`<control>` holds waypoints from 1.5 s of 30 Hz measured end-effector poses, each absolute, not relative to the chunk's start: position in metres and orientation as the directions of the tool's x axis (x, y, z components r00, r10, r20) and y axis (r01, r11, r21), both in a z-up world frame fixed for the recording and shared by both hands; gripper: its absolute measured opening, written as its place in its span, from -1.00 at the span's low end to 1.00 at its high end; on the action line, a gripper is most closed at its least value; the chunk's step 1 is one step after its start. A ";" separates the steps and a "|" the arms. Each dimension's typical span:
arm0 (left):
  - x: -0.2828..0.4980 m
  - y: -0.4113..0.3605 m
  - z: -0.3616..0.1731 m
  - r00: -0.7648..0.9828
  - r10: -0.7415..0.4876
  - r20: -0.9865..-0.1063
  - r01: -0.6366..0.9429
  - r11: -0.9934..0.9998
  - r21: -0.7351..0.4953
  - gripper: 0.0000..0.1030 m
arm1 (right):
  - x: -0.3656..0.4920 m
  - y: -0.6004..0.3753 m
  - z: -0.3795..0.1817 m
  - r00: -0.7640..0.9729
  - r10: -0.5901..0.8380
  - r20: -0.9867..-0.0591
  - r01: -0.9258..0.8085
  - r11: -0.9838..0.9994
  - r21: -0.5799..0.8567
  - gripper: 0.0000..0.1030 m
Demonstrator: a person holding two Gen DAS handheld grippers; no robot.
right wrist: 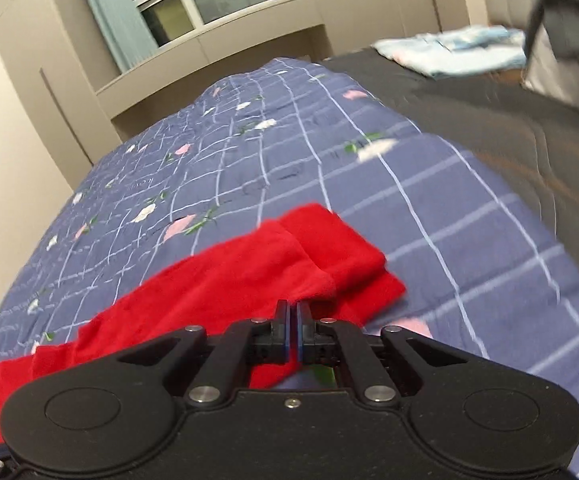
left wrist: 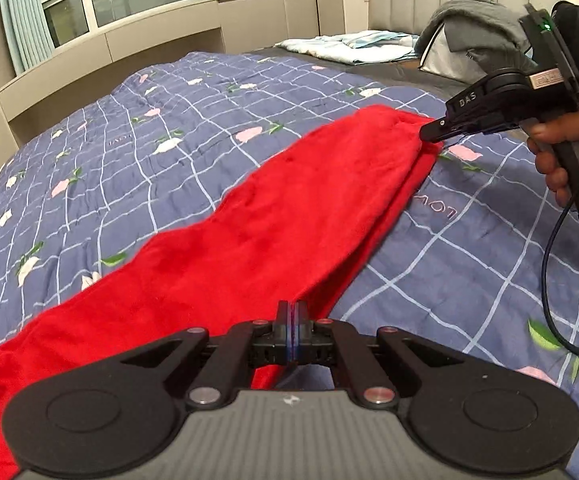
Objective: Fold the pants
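Red pants (left wrist: 249, 240) lie in a long strip across the blue checked quilt (left wrist: 169, 120), running from lower left to upper right in the left wrist view. My left gripper (left wrist: 293, 306) is shut on their near edge, with the cloth running under its fingers. At the far end, my right gripper (left wrist: 429, 136), held by a hand (left wrist: 557, 148), pinches the leg end, and the edge between the two grippers looks taut. In the right wrist view the right gripper (right wrist: 293, 306) shows only a thin gap, with the red pants (right wrist: 229, 280) and their stacked cuffs just ahead.
Folded light blue clothes (left wrist: 349, 46) and a grey heap on a pillow (left wrist: 477, 20) sit by the padded headboard. A cable (left wrist: 545, 264) hangs from the right gripper over the quilt (right wrist: 409, 220). Beige cabinets and a window line the far side of the bed.
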State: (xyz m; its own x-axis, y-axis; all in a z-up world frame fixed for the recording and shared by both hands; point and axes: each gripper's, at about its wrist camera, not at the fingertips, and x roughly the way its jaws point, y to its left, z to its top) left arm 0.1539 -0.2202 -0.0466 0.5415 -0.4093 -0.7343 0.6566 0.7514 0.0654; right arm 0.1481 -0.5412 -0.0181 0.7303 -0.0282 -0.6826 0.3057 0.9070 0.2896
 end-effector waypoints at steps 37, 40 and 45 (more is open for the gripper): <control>0.151 -0.156 -0.007 0.585 -0.414 -0.697 0.501 0.861 -0.091 0.52 | 0.135 -0.522 -0.006 0.707 -0.092 -0.701 0.319 0.927 0.199 0.66; 0.152 -0.108 0.001 0.638 -0.342 -0.690 0.391 0.916 -0.094 0.61 | 0.137 -0.496 -0.002 0.716 -0.029 -0.697 0.238 0.949 0.205 0.79; 0.158 -0.010 -0.002 0.694 -0.169 -0.700 0.168 0.983 -0.071 0.65 | 0.158 -0.432 -0.002 0.708 0.139 -0.692 0.052 0.967 0.248 0.92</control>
State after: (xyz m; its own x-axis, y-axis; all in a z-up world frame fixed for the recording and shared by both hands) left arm 0.1580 -0.0095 -0.0020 0.6942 -0.1689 -0.6997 0.1679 0.9833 -0.0708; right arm 0.1579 -0.4316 -0.0020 0.7082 0.1393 -0.6921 0.0519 0.9674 0.2478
